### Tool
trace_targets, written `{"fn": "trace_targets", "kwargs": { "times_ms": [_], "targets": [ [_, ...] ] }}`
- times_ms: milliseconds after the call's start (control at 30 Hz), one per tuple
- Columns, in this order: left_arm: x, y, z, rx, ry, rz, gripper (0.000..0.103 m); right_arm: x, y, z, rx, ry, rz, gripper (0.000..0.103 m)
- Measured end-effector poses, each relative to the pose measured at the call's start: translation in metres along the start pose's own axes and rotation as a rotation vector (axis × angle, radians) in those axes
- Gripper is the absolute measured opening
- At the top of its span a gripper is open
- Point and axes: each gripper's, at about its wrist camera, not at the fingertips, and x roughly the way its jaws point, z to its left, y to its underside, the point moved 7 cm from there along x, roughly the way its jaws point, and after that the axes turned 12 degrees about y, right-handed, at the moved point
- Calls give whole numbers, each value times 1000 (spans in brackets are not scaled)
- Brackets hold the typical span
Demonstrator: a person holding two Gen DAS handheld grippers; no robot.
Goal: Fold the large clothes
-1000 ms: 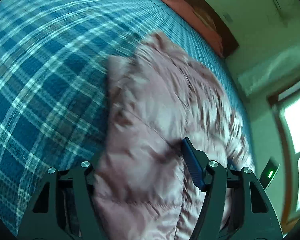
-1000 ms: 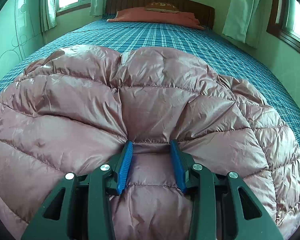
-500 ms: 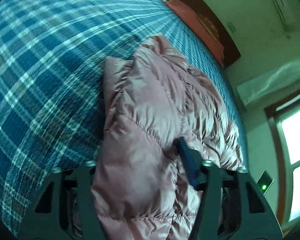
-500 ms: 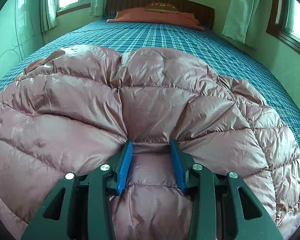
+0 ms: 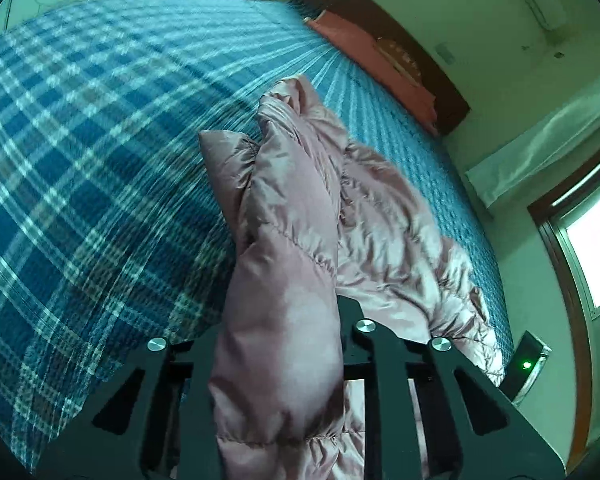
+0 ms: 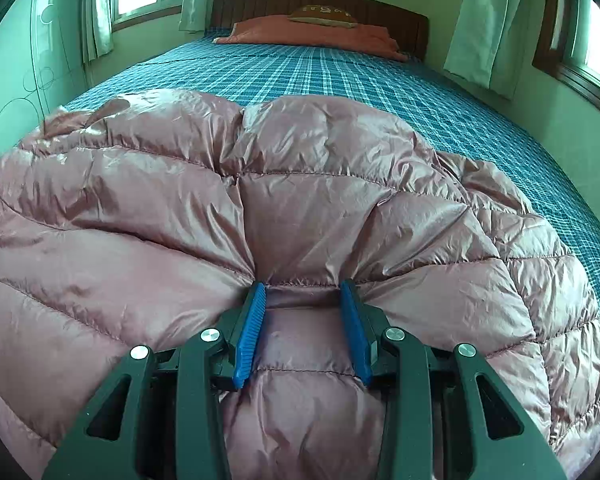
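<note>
Now the left claw (image 5: 278, 344), jaws just closing, pinches the jacket (image 5: 292, 240); right claw (image 6: 304, 324) clamps its hem; lift both evenly, keeping the fold line straight.

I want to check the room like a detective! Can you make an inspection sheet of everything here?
Surface: blue plaid bed sheet, mostly bare.
Job's things: puffy pink quilted jacket on the bed, one part lifted.
Clutter: orange pillow at the wooden headboard.
Grippers: left gripper just closed on a jacket fold; right gripper clamps the jacket.
Cables: nothing seen.
Surroundings: green walls, pale curtains, windows.
</note>
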Motion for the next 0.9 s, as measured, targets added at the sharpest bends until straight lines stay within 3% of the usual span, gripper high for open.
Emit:
{"fn": "trace_targets", "kwargs": {
  "times_ms": [200,400,700,900],
  "targets": [
    [-12,-9,-25,43,12,-29,16,-11,-7,-8,2,-11,4,40],
    [-17,-15,-49,82,13,-33,16,-39,-10,-60,47,17,-42,40],
    [-21,-15,-96,180,14,-37,16,-33,43,-160,123,145,13,40],
    [-9,-7,-130,245,2,-14,16,-15,54,-158,128,114,37,40]
  ]
}}
